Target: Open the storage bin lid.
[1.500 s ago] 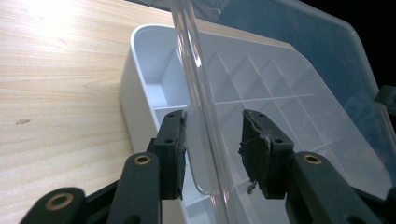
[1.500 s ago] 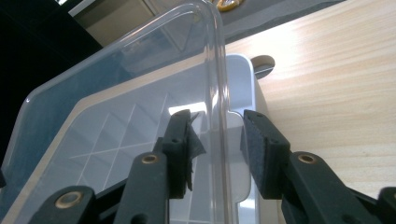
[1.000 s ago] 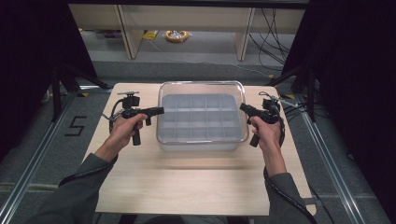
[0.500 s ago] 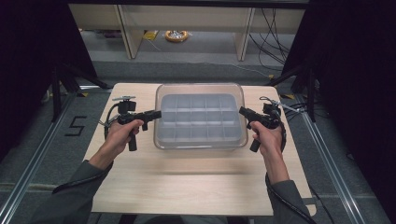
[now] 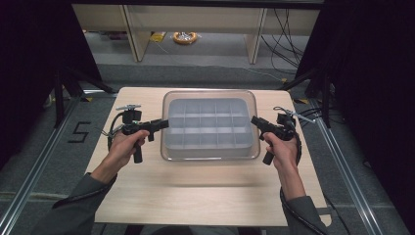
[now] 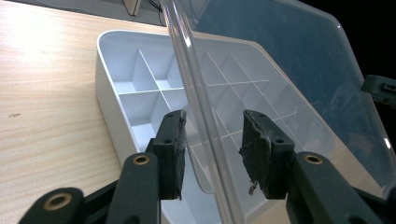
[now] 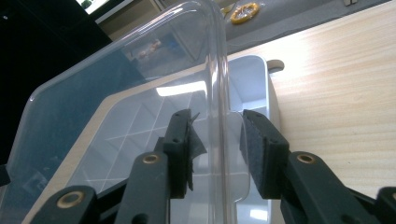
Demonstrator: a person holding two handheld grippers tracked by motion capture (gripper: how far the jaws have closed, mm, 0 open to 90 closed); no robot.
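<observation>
A white box [image 5: 169,147] divided into several compartments sits at the middle of the wooden table [image 5: 195,196]. Its clear lid [image 5: 209,95] hangs just above it, held at both short ends. My left gripper [image 5: 165,122] is shut on the lid's left rim, and my right gripper [image 5: 254,121] is shut on the right rim. In the left gripper view the lid [image 6: 289,60] tilts up over the box wall [image 6: 105,79], its rim running between the pads of the gripper [image 6: 212,126]. The right gripper view has the lid [image 7: 140,79] edge inside the gripper [image 7: 215,122]. The compartments look empty.
Bare tabletop lies in front of the box and at both sides. Beyond the table's far edge are shelf legs [image 5: 132,29], a yellow object [image 5: 185,37] on the floor and cables [image 5: 293,29]. A "5" mark [image 5: 78,132] is on the floor at left.
Both grippers have shifted a little toward the near edge with the lid between them, and the lid looks slightly raised off the box.
</observation>
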